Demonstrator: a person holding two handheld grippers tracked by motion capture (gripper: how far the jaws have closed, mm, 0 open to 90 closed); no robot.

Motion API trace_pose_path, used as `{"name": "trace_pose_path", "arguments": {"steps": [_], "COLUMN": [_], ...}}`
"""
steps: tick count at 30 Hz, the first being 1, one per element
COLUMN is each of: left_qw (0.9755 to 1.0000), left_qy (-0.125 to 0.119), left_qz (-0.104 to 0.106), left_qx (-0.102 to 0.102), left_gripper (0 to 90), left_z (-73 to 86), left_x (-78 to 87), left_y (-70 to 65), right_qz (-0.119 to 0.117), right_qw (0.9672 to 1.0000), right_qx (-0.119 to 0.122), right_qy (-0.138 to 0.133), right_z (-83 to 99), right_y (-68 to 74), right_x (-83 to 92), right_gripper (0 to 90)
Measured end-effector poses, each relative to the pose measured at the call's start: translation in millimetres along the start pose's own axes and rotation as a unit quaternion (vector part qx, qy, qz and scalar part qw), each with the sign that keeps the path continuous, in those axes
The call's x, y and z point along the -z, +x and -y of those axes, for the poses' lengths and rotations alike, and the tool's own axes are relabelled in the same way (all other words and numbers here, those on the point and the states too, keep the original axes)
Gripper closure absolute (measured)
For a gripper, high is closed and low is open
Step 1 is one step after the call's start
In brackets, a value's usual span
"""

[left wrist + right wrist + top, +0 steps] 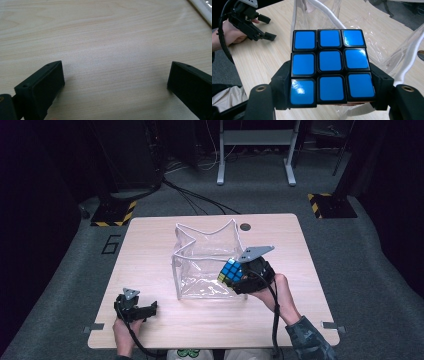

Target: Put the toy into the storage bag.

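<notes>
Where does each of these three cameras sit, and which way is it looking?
High view: above the person's side, looking down on the table; both forearms show.
Left gripper view: on the left gripper, facing bare tabletop between open jaws.
Right gripper view: on the right gripper, facing the puzzle cube it grips.
Shared: high and right gripper views both show the clear bag.

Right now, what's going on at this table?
A person holds a two-jaw tool in each hand. The right tool grips a blue-faced puzzle cube at the near right edge of a clear plastic bag with white trim, seemingly about to put it in. The left tool rests open and empty on the light wooden table.
</notes>
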State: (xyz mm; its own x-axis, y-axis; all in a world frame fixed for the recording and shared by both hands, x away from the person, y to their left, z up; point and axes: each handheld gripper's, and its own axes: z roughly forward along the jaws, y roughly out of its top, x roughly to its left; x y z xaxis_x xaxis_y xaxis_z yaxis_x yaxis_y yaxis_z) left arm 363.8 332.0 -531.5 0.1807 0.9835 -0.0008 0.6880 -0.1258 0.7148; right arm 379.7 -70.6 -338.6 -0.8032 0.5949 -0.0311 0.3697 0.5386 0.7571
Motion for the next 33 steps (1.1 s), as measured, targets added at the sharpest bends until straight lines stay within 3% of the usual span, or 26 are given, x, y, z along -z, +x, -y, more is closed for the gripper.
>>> {"name": "trace_pose_path", "arguments": {"steps": [14, 33], "left_qw": [1.0, 1.0], "left_qy": [0.0, 0.0], "left_qz": [0.0, 0.0], "left_qx": [0.0, 0.0], "left_gripper": [0.6, 0.6], "left_z": [0.0, 0.0], "left_x": [0.0, 0.0], "left_y": [0.0, 0.0], "right_qz": [0.0, 0.007], "right_qw": [1.0, 0.9997], "right_qx": [0.001, 0.016], "right_qy": [0.0, -0.019], "right_z": [-12.2, -29.9], "right_y": [-0.4, -1.8], "right_x": [5.0, 21.4], "right_gripper": [33.7, 33.7]}}
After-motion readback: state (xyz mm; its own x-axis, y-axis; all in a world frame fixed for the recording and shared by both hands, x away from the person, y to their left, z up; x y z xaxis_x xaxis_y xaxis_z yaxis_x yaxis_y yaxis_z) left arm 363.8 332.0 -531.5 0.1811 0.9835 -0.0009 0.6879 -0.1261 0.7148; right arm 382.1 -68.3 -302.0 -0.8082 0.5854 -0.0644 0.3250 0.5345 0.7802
